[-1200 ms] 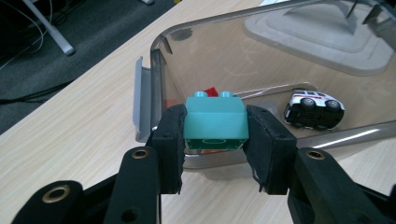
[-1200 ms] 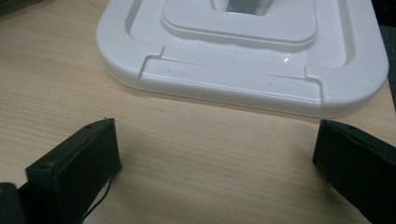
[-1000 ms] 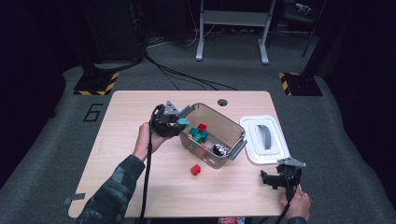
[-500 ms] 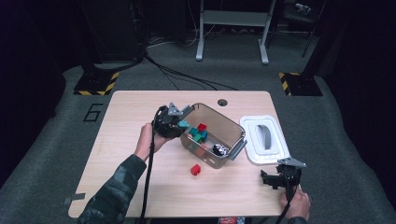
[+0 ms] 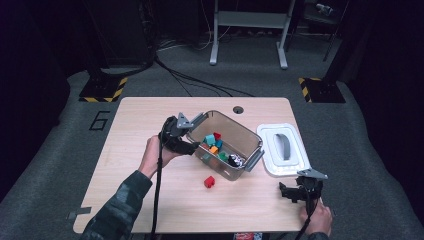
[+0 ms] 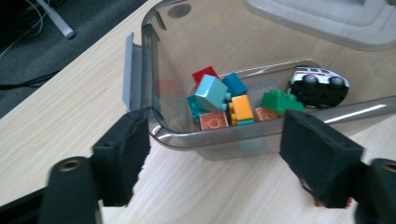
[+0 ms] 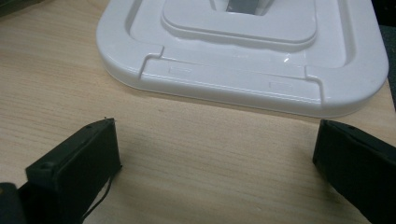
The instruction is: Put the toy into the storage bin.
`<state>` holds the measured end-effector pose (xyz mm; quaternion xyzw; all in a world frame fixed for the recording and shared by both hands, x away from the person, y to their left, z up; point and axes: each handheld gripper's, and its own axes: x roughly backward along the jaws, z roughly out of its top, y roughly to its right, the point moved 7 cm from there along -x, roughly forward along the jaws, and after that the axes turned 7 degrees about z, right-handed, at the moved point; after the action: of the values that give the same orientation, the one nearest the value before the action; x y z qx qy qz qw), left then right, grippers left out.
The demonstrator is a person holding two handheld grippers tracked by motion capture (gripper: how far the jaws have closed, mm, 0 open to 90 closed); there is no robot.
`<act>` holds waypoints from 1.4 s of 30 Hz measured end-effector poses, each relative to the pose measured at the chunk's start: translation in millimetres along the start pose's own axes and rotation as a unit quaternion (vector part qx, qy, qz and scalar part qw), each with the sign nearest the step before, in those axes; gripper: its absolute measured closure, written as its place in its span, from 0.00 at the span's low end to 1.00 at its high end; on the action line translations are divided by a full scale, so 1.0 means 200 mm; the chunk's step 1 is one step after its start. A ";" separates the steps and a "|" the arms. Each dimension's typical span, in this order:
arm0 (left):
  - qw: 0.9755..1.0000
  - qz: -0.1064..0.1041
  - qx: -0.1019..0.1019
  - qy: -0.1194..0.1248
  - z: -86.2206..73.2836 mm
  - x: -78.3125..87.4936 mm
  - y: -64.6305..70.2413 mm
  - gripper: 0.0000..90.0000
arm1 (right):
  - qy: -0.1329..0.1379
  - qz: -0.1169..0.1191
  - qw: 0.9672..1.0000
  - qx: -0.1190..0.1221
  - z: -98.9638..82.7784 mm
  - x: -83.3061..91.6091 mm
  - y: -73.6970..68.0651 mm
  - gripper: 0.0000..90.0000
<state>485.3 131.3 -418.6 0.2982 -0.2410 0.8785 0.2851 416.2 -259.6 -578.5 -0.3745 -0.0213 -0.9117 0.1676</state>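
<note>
On the tabletop (image 5: 150,200), near its middle, the bin (image 5: 248,137) already holds blocks (image 6: 219,100); one red block (image 5: 209,181) waits outside. Your left hand-held gripper (image 6: 219,163) has just been opening, nothing between; your right hand-held gripper (image 7: 215,158) stands apart.

- Clear plastic bin (image 5: 248,135) mid-surface, on wooden surface (image 5: 130,200); toy blocks (image 5: 214,142) and a toy car (image 5: 235,160) inside.
- White plastic lid (image 5: 282,150) right of bin, close beside.
- Loose red block (image 5: 209,181) before bin.
- Left gripper (image 5: 192,147) at bin's left end; right gripper (image 5: 286,192) before lid.

Clear grey bin (image 5: 239,131) of toy bricks stands upright mid-table.
</note>
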 end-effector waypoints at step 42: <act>0.998 -0.066 0.007 -0.013 -0.41 -0.12 0.41 0.00 | 0.000 0.000 1.000 0.000 0.00 0.00 0.00 0.00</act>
<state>417.4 112.5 -513.7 0.3267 -0.2177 0.8555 0.3375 416.2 -259.6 -578.5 -0.3746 -0.0212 -0.9117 0.1674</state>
